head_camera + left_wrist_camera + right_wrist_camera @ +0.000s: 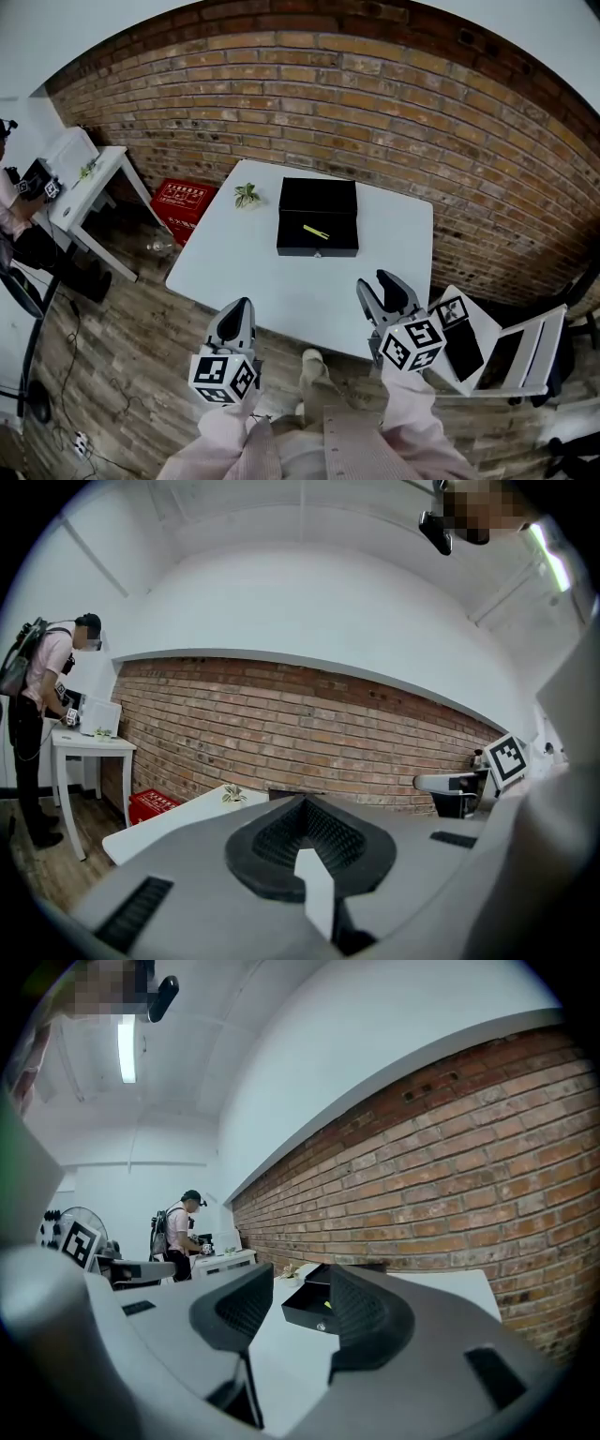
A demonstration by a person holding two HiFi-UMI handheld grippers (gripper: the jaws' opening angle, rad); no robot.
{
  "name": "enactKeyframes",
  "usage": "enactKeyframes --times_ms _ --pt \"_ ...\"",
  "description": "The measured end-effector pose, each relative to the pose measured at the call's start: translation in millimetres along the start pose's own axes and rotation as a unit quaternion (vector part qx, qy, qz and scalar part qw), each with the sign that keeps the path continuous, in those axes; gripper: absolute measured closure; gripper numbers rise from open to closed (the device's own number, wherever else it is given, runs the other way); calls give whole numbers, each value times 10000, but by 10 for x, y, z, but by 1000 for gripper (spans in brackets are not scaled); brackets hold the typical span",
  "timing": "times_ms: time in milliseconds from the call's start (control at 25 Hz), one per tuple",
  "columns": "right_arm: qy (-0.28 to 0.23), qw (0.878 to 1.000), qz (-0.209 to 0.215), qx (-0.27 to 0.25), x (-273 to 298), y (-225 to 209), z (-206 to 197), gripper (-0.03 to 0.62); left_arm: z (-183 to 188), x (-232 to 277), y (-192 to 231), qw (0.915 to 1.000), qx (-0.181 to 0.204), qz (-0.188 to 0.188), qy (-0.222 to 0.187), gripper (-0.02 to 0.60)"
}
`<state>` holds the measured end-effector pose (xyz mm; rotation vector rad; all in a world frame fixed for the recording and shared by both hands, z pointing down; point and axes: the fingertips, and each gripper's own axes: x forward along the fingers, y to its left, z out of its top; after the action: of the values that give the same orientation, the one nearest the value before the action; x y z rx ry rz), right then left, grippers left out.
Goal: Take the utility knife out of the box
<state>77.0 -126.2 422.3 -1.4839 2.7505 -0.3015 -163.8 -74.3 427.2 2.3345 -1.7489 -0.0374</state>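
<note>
Office-like workroom: bare brick wall (375,103) across frame top, white tables at centre (281,281) and upper left (94,183), wood-plank floor (122,319), loose cables (70,375) lower left, ceiling strip light (127,1049).

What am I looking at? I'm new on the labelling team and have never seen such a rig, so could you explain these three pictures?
There is no robot here. A person holds a hand tool with two fingers in each hand. The head view comes from a camera on the person's head, looking down at both tools. The marked cubes are part of them. The other two pictures come from cameras riding on each tool, looking along its fingers.

On the white table stands an open black box with a yellow utility knife inside, and a small plant beside it.

The left gripper is shut and empty. The right gripper is open and empty, and its view shows the box ahead.
</note>
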Motion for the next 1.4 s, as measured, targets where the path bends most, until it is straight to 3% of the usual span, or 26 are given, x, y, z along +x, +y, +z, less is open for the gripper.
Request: enactKeyframes --times_ms 360,800,1400 --pt "424 9990 131 112 784 -386 -84 422 -5 817 200 9996 -113 -69 269 589" --pt "1010 9929 629 59 1563 -644 -226 422 -99 1561 387 9979 -247 8 596 589" --pt "1821 9760 1190 -114 2155 -745 -615 424 -341 2156 500 9934 -270 40 1117 589"
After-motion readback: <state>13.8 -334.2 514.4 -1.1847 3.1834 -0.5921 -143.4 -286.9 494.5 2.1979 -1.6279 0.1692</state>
